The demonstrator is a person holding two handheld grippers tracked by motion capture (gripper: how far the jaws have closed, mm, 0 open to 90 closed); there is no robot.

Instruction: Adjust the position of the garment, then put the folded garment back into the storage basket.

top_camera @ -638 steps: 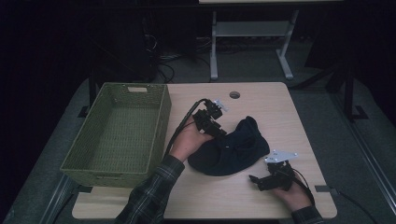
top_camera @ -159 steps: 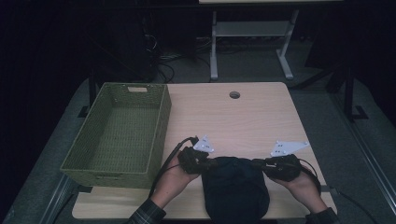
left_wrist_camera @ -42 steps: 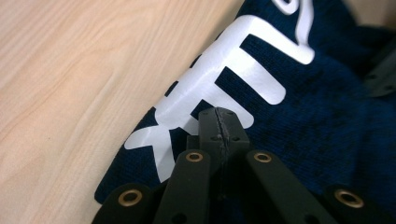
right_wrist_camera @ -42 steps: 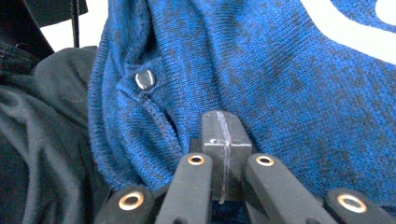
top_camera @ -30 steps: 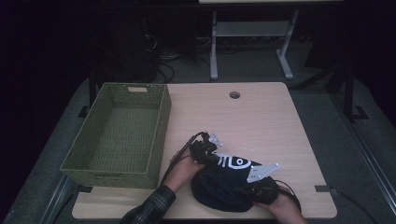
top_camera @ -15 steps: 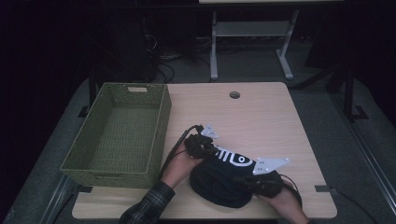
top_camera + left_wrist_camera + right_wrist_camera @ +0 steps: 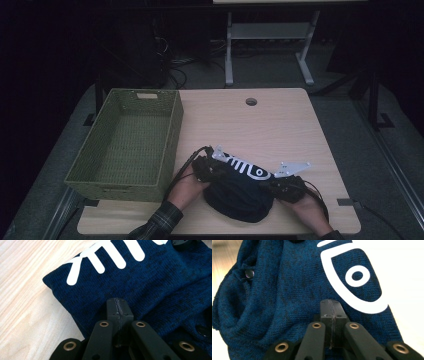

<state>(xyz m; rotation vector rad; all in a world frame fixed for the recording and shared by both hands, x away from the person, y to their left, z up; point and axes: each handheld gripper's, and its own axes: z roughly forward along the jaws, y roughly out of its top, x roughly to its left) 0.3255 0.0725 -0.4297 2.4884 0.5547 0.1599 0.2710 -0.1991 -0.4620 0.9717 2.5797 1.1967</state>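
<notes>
The dark blue knitted garment with a white fish-skeleton print (image 7: 240, 192) lies bunched at the table's (image 7: 280, 125) near edge, beside the olive woven basket (image 7: 125, 142), whose inside is bare. The left gripper (image 7: 212, 167) and right gripper (image 7: 280, 184) each clench its fabric from opposite sides.

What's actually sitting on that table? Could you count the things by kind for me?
Dark blue knitted garment with a white fish-skeleton print: 1
Green woven basket: 1
Hand-held grippers, left gripper and right gripper, each shut on the garment: 2
Total: 4
</notes>
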